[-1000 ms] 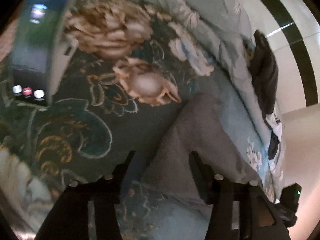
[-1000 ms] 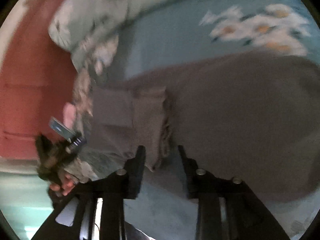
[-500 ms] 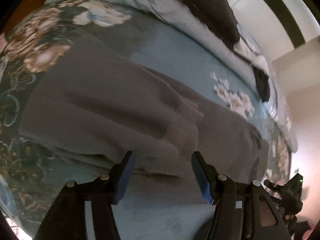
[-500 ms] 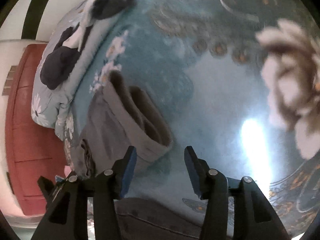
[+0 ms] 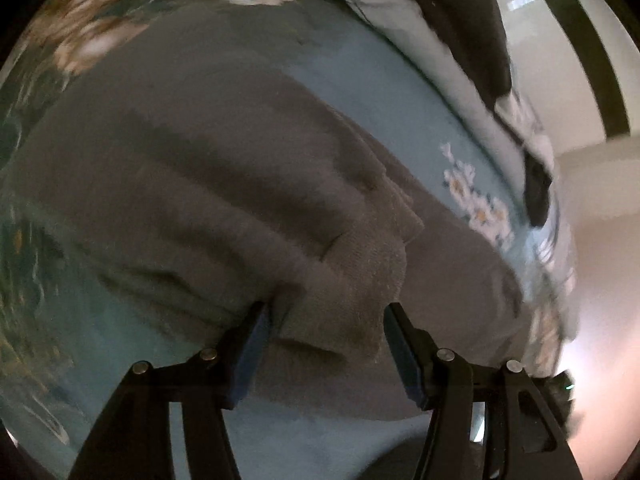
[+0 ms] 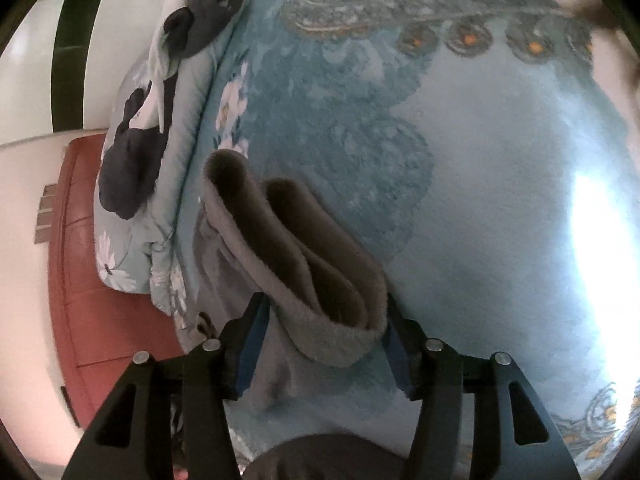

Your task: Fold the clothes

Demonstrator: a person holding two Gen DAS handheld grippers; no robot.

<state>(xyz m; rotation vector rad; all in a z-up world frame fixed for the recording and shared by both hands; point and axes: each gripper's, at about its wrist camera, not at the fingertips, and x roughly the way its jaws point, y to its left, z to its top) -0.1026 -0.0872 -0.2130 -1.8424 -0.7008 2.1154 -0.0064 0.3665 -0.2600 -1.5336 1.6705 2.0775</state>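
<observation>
A grey fleece garment (image 5: pixel 224 184) lies spread on the blue flowered bed cover (image 5: pixel 372 92). In the left wrist view my left gripper (image 5: pixel 326 318) hangs low over its near edge. A thick ribbed cuff sits between the two fingers and the pads stand apart from it. In the right wrist view the same garment (image 6: pixel 288 256) shows a doubled, rolled end. My right gripper (image 6: pixel 324 320) straddles that end. Its jaws are opening, with the fabric between them and the pads at its sides without squeezing.
A folded floral duvet (image 6: pixel 188 92) lies along the bed's far side with dark clothes (image 6: pixel 128 160) on it. Behind it are a red-brown padded headboard (image 6: pixel 80 280) and a white wall with a dark stripe (image 5: pixel 576 36). A person's dark clothing (image 6: pixel 320 460) shows at the bottom.
Both grippers swept across the bed and sank toward the grey garment. The left went from the dark patterned cover to the cuff. The right rolled, reached the rolled end and widened its jaws.
</observation>
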